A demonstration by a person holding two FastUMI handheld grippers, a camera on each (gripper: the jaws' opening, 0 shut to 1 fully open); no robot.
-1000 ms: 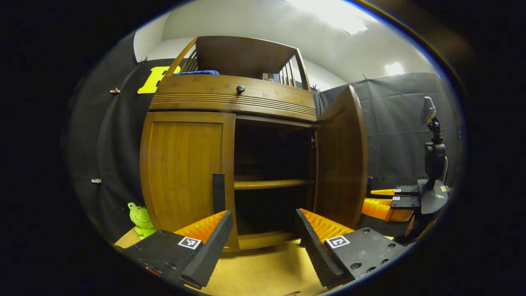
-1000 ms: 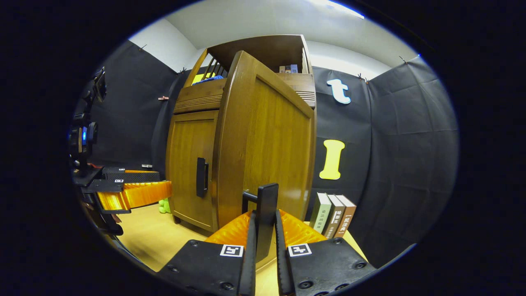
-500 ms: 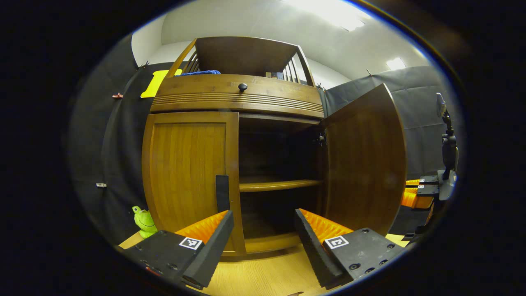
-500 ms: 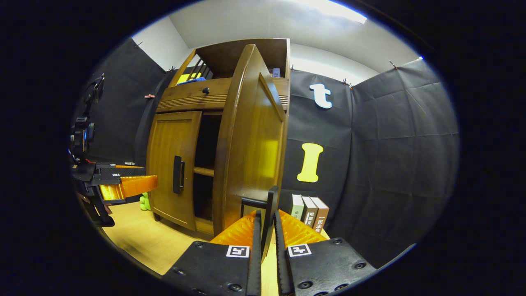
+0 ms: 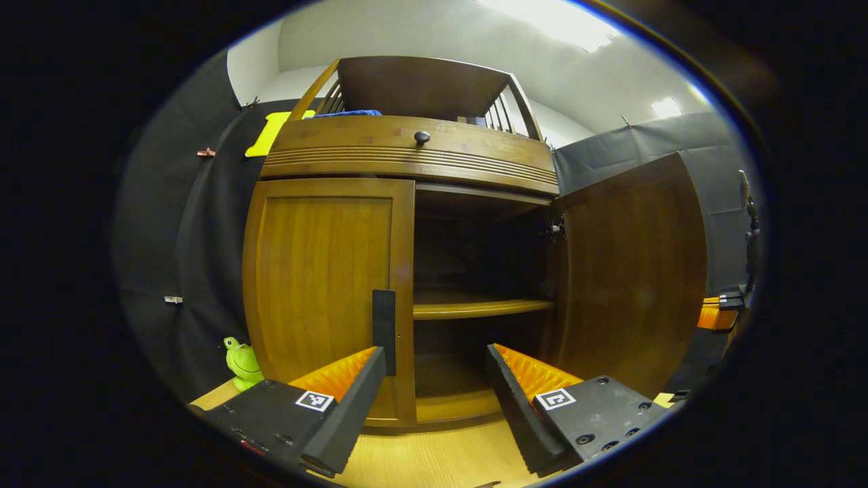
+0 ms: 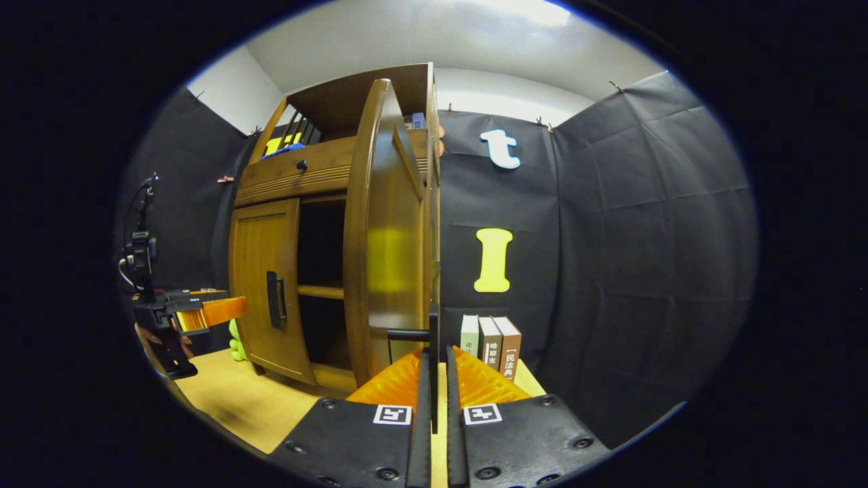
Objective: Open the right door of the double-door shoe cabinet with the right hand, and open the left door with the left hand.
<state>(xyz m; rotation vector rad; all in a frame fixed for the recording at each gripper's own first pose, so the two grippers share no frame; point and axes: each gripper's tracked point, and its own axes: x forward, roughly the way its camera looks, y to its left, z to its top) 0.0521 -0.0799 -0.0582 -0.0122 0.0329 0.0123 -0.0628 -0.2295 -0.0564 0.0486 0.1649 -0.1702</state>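
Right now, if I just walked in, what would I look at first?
Probably the big wooden cabinet, with its right door swung wide open and a dark shelf showing inside. The right tongs are shut on that door's handle. A little green frog toy sits by the cabinet's left corner, beside the closed left door.

Pale wooden tabletop [image 5: 434, 457] along the bottom of the left gripper view, carrying the shoe cabinet [image 5: 407, 152] at centre frame and a green frog toy [image 5: 241, 362] at lower left, just beside the cabinet's left side. In the right gripper view, same tabletop [image 6: 237, 400] at lower left, with the cabinet [image 6: 271, 339] standing on it and three upright books [image 6: 489, 344] in a row right of centre, close against the black cloth wall.
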